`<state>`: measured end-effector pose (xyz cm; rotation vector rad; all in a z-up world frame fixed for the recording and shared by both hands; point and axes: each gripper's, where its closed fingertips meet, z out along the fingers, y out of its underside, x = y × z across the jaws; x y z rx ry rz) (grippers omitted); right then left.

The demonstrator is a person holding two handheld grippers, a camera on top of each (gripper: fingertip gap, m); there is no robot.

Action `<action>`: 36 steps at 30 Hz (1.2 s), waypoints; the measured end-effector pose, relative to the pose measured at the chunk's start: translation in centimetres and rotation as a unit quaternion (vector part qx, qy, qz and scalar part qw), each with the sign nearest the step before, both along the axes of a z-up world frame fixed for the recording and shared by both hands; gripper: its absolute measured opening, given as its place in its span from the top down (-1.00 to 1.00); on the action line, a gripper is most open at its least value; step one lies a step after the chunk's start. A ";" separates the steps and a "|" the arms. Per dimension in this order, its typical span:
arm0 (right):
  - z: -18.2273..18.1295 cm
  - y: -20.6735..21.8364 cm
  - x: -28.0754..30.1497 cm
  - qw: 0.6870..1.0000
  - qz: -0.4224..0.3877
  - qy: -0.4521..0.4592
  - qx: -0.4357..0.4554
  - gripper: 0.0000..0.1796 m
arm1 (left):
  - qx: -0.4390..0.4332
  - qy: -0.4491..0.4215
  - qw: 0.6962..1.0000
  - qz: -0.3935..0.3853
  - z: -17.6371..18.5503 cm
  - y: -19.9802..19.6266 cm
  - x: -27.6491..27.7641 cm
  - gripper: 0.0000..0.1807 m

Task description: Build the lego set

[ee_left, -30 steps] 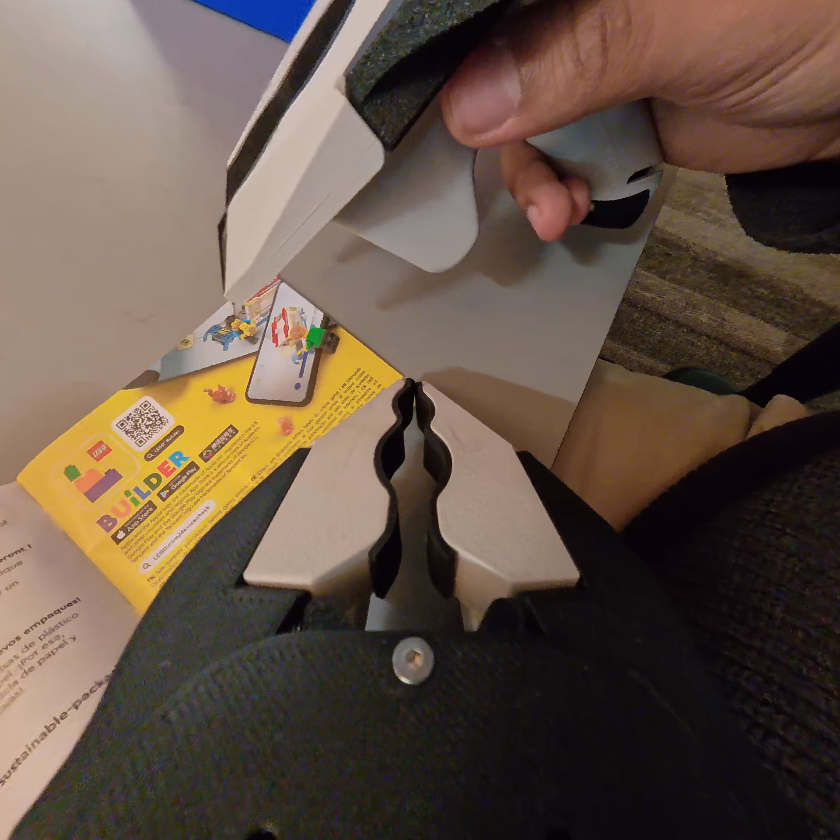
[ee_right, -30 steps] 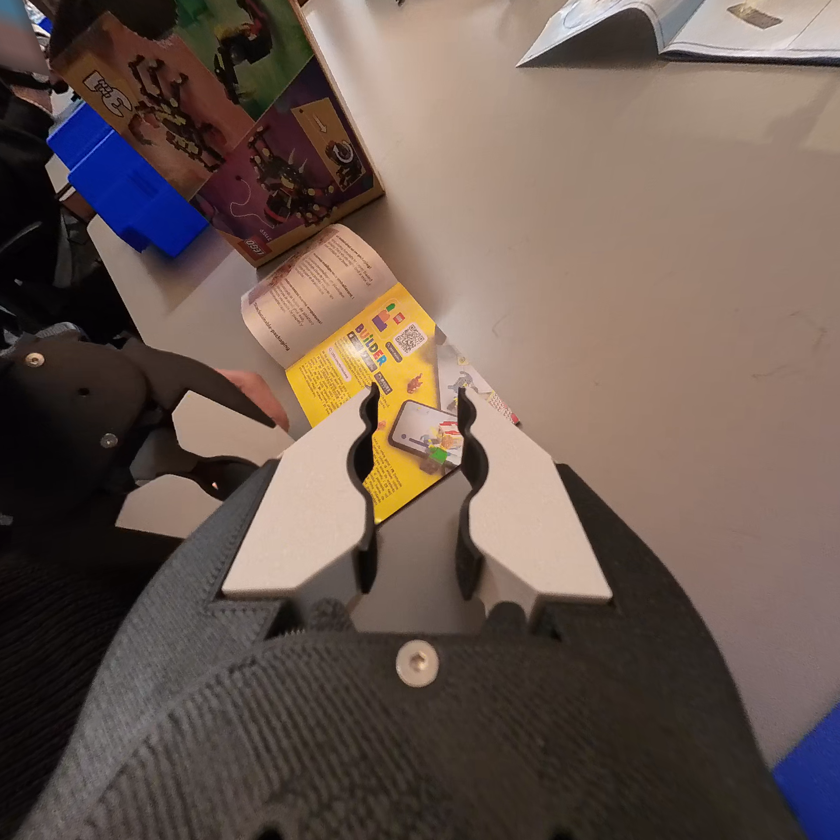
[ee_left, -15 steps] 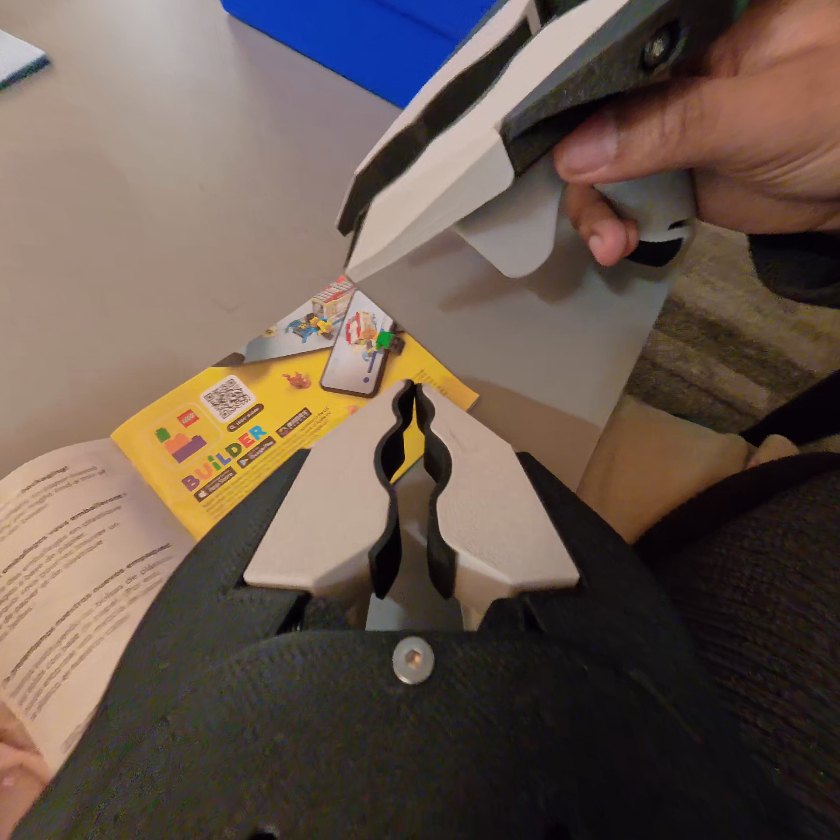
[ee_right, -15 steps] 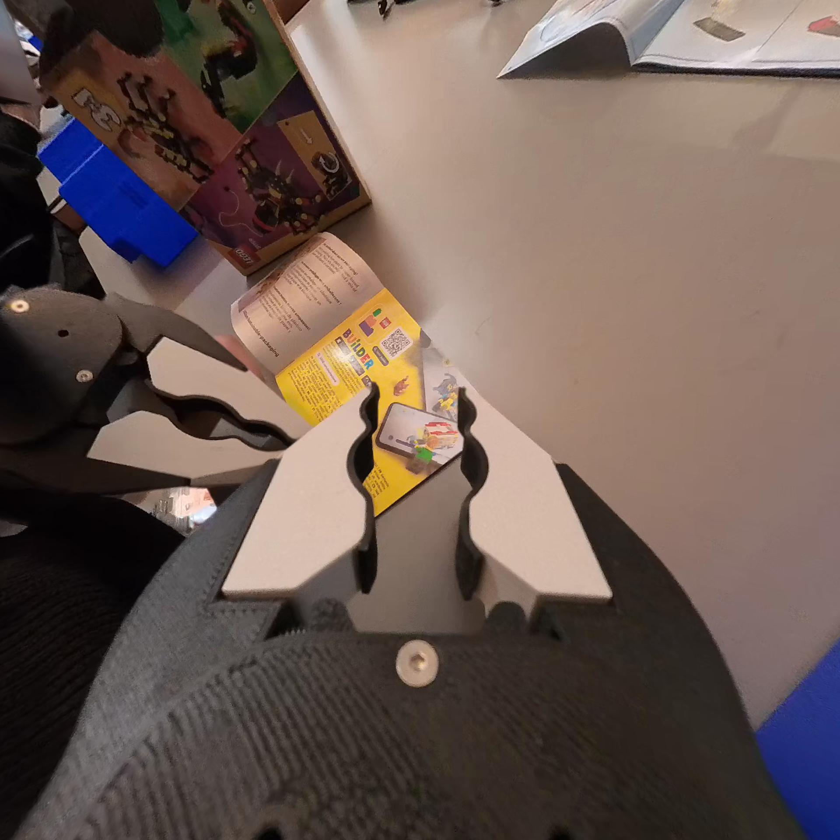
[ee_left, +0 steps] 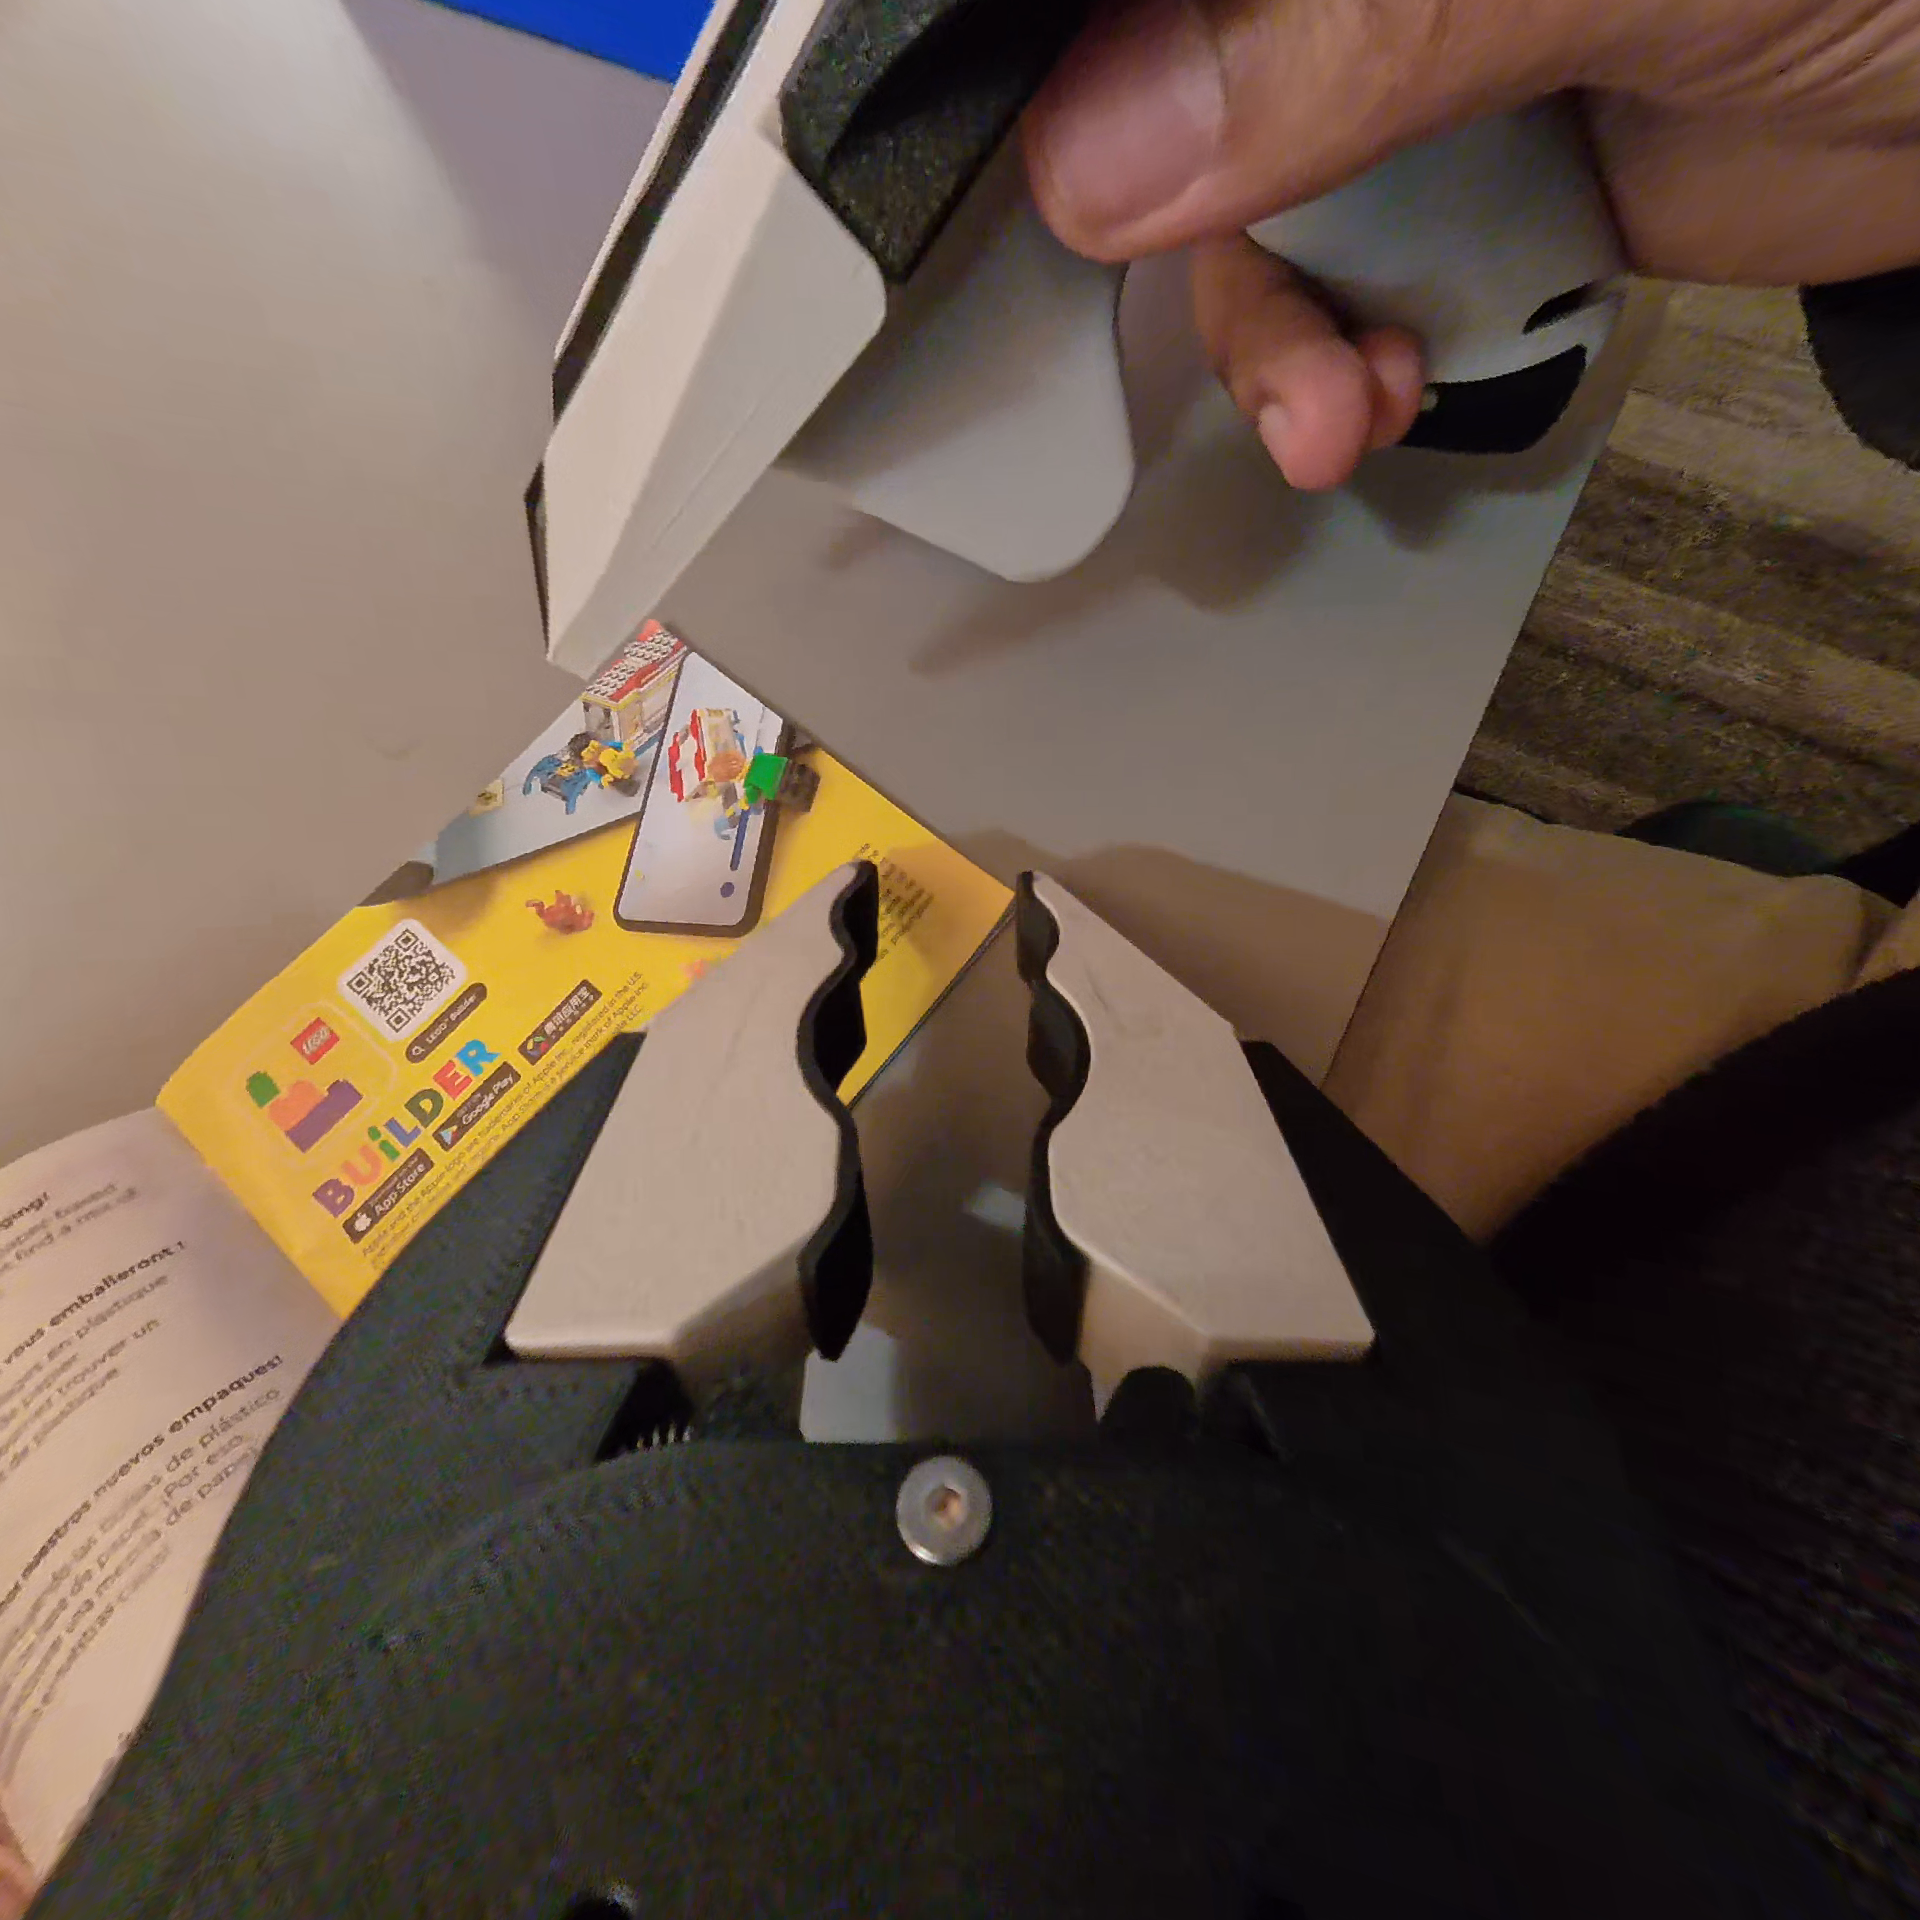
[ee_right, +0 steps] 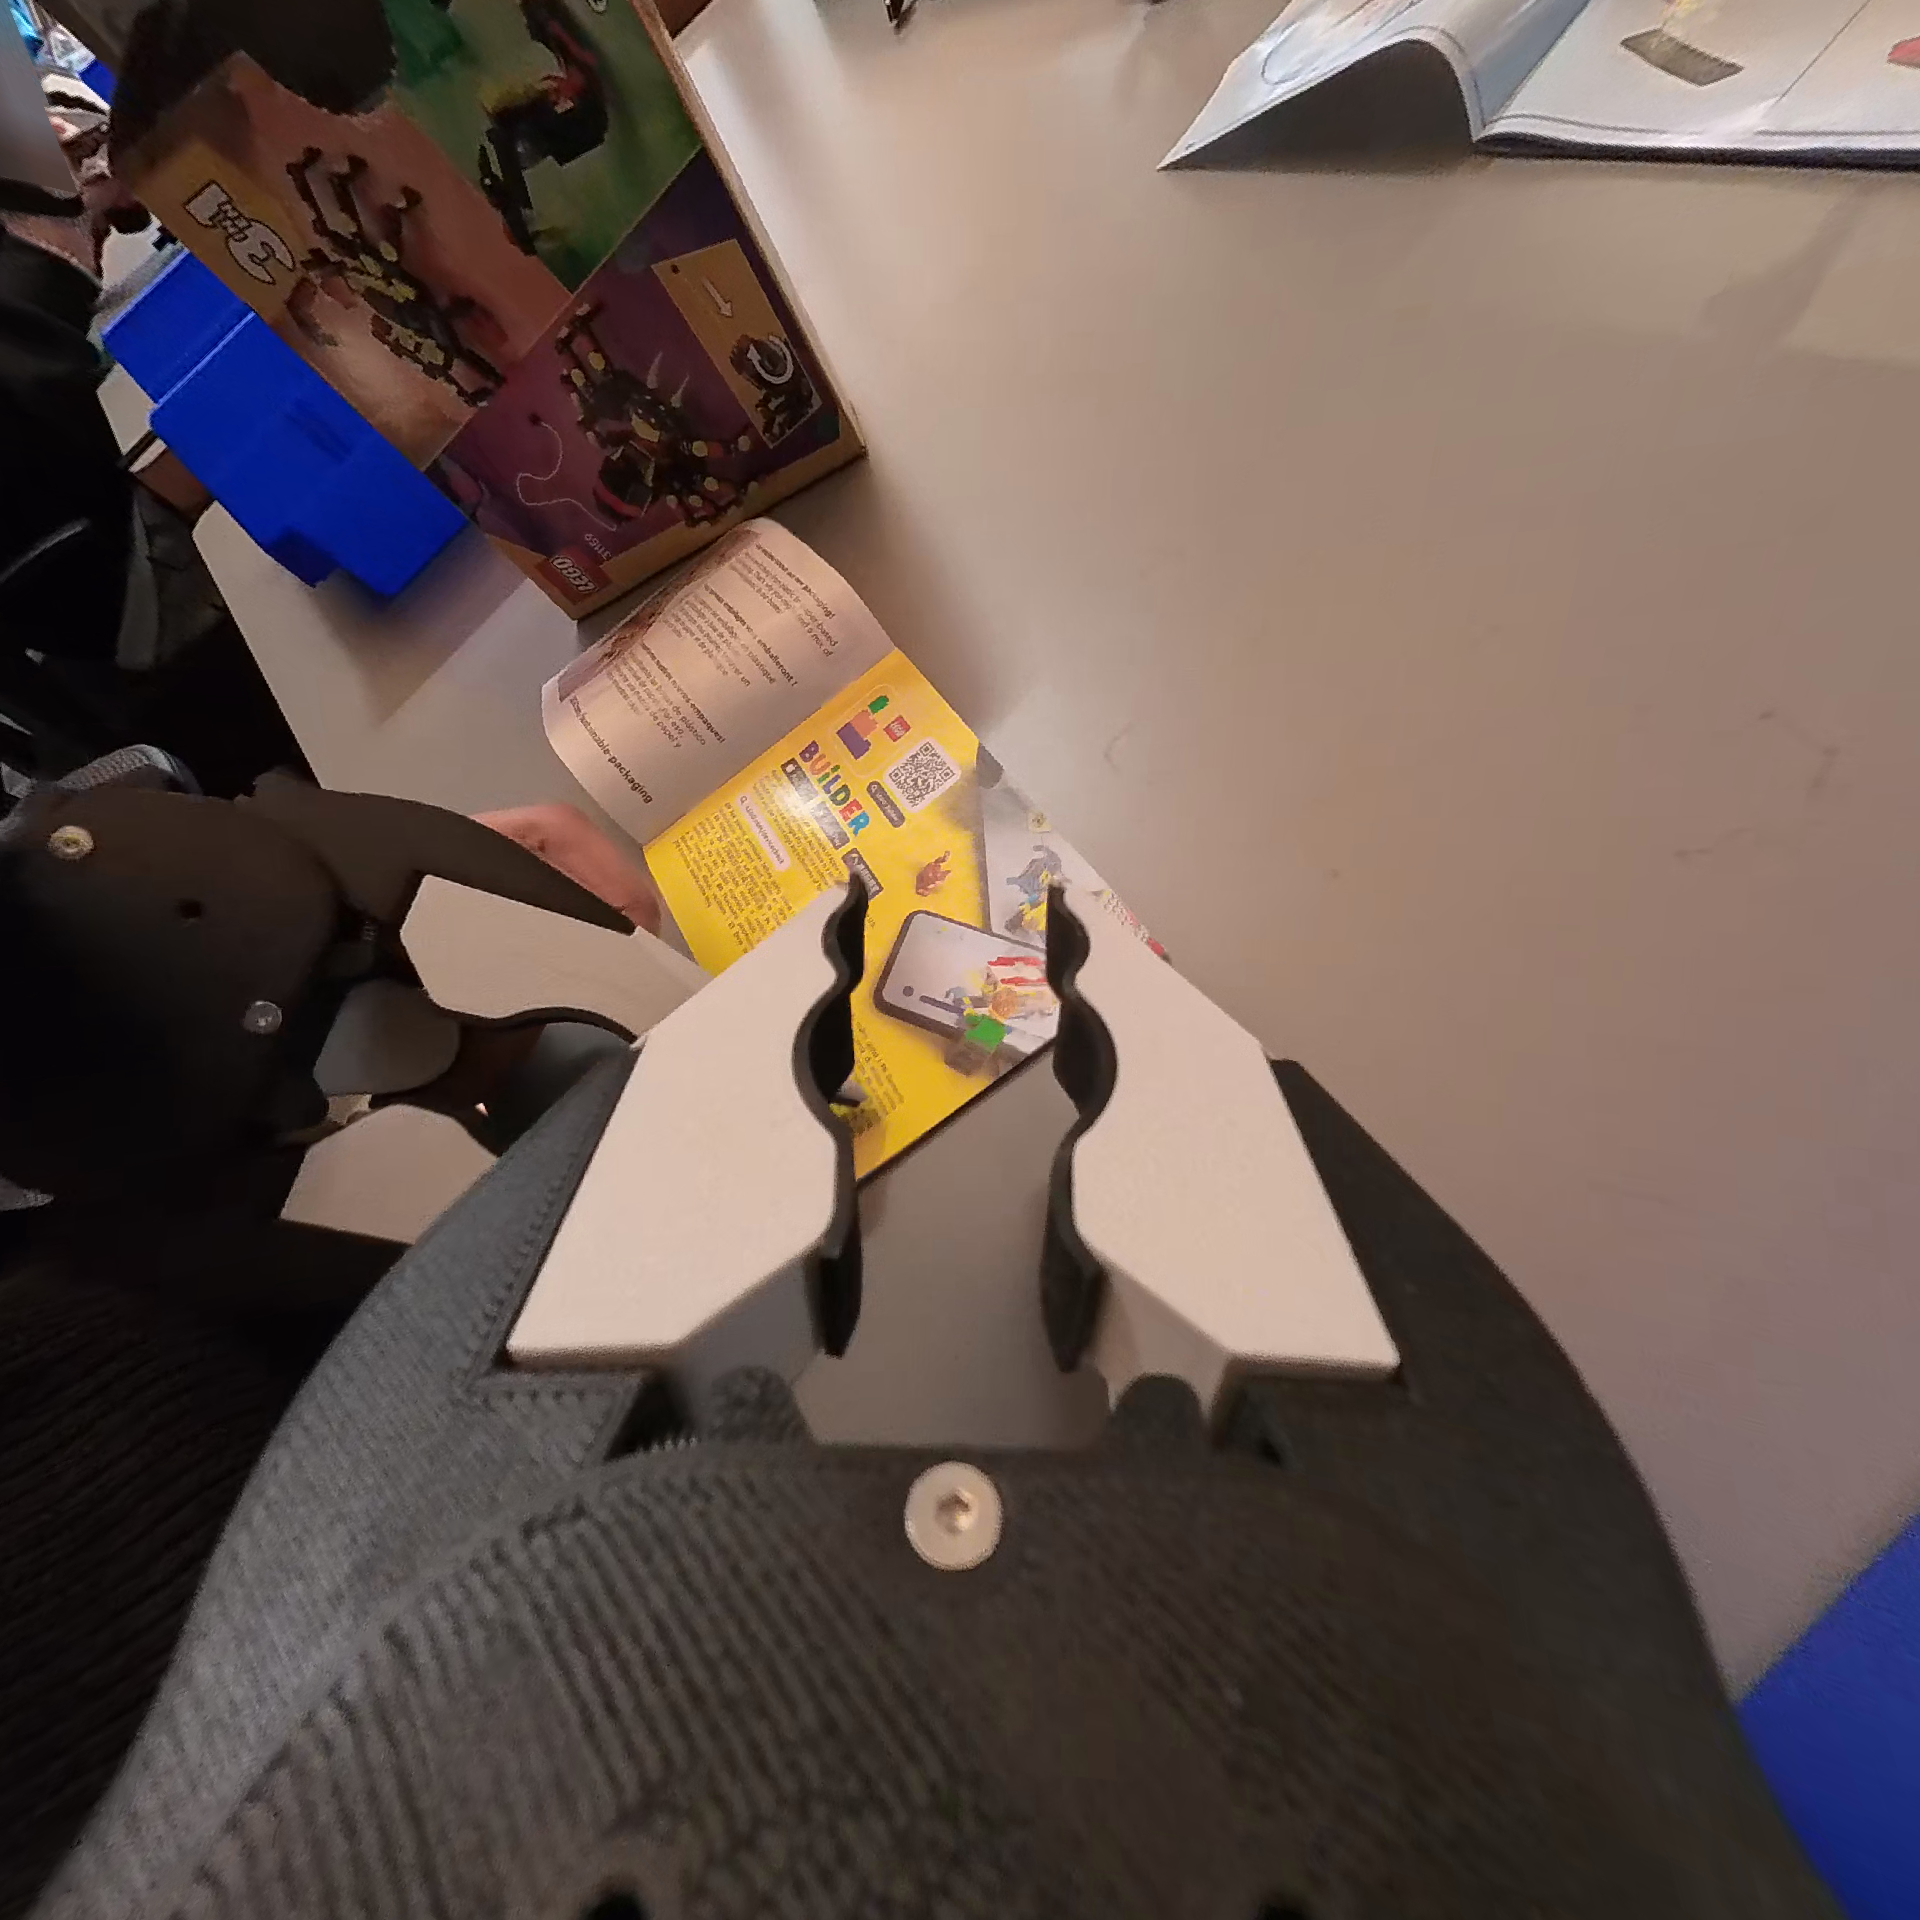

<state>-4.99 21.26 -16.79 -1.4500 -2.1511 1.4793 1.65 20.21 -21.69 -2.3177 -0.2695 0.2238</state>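
An open instruction booklet (ee_left: 499, 997) with a yellow page lies on the grey table (ee_right: 1403, 623) near its corner. My left gripper (ee_left: 940, 888) is open and empty, its tips over the booklet's lower right edge. My right gripper (ee_right: 954, 894) is open and empty, hovering over the same yellow page (ee_right: 831, 831). In the left wrist view the right gripper's fingers (ee_left: 707, 395) hang just above the booklet, held by a hand (ee_left: 1351, 156). In the right wrist view the left gripper's fingers (ee_right: 520, 945) show at the left. No loose bricks are in view.
A printed set box (ee_right: 499, 291) stands behind the booklet, with a blue bin (ee_right: 281, 447) to its left. A second open booklet (ee_right: 1558, 94) lies at the far right. Another blue object (ee_right: 1849, 1714) sits at the lower right. The table edge and carpet (ee_left: 1714, 623) are close by. The left gripper's tips are roughly 8 centimetres from the right gripper's.
My left gripper has opened from nearly shut. It swung left and back, and the right gripper rose and came back over the booklet. The right gripper stayed open.
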 end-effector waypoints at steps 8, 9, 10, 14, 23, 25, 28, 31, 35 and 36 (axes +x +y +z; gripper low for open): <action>-0.1 0.0 0.0 1.000 0.000 -0.002 -0.001 0.62 | -0.001 -0.001 1.000 -0.002 0.0 -0.2 0.2 0.79; -0.1 -0.1 0.0 1.000 0.000 -0.002 0.000 0.62 | -0.001 -0.002 1.000 -0.002 0.0 -0.3 0.2 0.79; -0.1 -0.1 0.0 1.000 0.000 -0.002 0.000 0.62 | 0.000 -0.002 1.000 -0.002 0.0 -0.3 0.2 0.79; -0.1 -0.1 0.0 1.000 0.000 -0.002 -0.001 0.62 | 0.001 -0.004 1.000 -0.001 0.0 -0.4 0.1 0.79; -0.1 0.0 0.0 1.000 0.000 -0.003 -0.001 0.63 | 0.001 -0.006 1.000 0.000 0.1 -0.5 0.1 0.78; -0.1 0.0 0.0 1.000 0.001 -0.003 -0.001 0.63 | 0.000 -0.006 1.000 0.000 0.0 -0.6 0.1 0.78; -0.1 -0.1 0.0 1.000 0.001 -0.003 -0.001 0.62 | 0.001 -0.005 1.000 0.000 0.1 -0.6 0.1 0.77; -0.1 -0.1 0.0 1.000 0.001 -0.003 0.000 0.62 | 0.000 -0.005 1.000 0.000 0.0 -0.6 0.0 0.76; -0.1 -0.1 0.0 1.000 0.001 -0.003 0.000 0.62 | 0.000 -0.004 1.000 -0.001 0.1 -0.7 0.0 0.76; -0.1 -0.1 0.0 1.000 0.001 -0.003 0.000 0.62 | 0.000 -0.004 1.000 -0.001 0.1 -0.7 0.0 0.76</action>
